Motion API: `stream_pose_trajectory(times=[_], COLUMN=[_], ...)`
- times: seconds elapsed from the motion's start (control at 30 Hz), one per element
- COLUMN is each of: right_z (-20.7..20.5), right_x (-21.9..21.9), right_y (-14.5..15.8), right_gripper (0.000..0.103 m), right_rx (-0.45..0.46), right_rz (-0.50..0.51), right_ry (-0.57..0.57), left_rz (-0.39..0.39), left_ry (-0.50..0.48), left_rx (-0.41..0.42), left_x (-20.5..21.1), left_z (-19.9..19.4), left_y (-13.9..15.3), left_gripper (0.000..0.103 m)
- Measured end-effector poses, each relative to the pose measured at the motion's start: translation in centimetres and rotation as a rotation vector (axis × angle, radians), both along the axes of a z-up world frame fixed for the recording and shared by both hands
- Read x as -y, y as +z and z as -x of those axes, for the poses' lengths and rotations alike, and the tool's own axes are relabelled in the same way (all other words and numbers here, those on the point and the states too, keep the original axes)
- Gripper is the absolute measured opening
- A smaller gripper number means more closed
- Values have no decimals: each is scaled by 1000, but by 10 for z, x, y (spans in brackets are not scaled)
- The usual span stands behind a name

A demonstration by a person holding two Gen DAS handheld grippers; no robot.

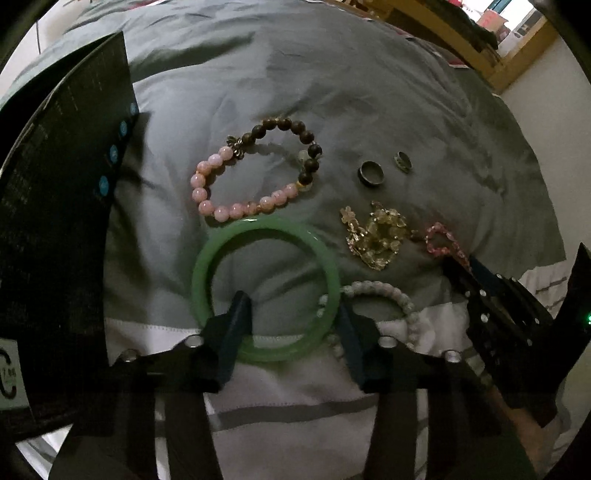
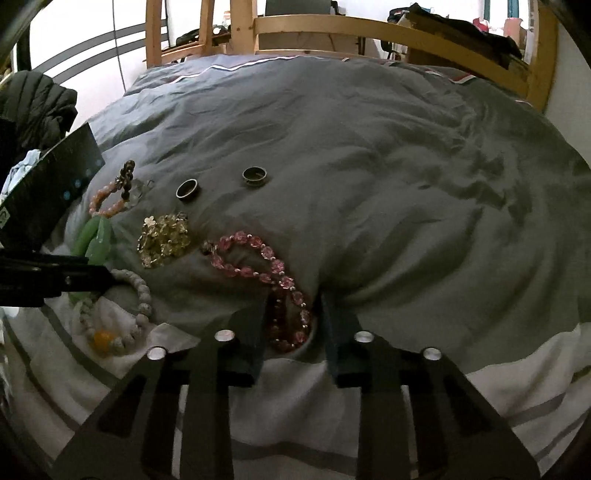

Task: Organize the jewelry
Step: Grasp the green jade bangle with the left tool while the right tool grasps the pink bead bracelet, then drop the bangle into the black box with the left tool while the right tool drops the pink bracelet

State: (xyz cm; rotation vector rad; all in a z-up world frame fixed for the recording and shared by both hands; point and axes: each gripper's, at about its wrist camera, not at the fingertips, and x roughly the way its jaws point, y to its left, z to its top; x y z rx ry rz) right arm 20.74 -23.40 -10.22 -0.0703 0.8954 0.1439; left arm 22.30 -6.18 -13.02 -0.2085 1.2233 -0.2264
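A green bangle (image 1: 266, 236) lies flat on the grey duvet (image 1: 332, 92). My left gripper (image 1: 291, 306) points down over its near side. One fingertip (image 1: 240, 299) stands inside the ring and the other outside its right rim, so the jaws are partly closed with a gap left. In the right wrist view, a pink crystal bead bracelet (image 2: 258, 254) trails toward me. Its near loop sits between the fingers of my right gripper (image 2: 293, 306), which press in on it.
Also on the duvet are a pink-and-dark bead bracelet (image 1: 255, 170), two metal rings (image 1: 371, 174) (image 1: 403, 161), a gold brooch cluster (image 1: 376, 232) and a white bead bracelet (image 1: 388, 291). A black box (image 1: 55, 221) stands at the left. A wooden bed frame (image 2: 369, 29) runs behind.
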Motion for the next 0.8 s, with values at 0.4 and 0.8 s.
stream_pose_trajectory(times=[0.4, 0.8], right_z=[2, 9], right_x=[19, 24], right_y=[11, 32], right_gripper=[16, 16], right_rx=[31, 101], right_rz=[-128, -209], right_ry=[-61, -50], left_rz=[57, 93], left_ry=[-55, -72], left_rx=[71, 182], left_x=[13, 6], left_z=[-4, 10], left_y=[17, 45], left_gripper=[6, 6])
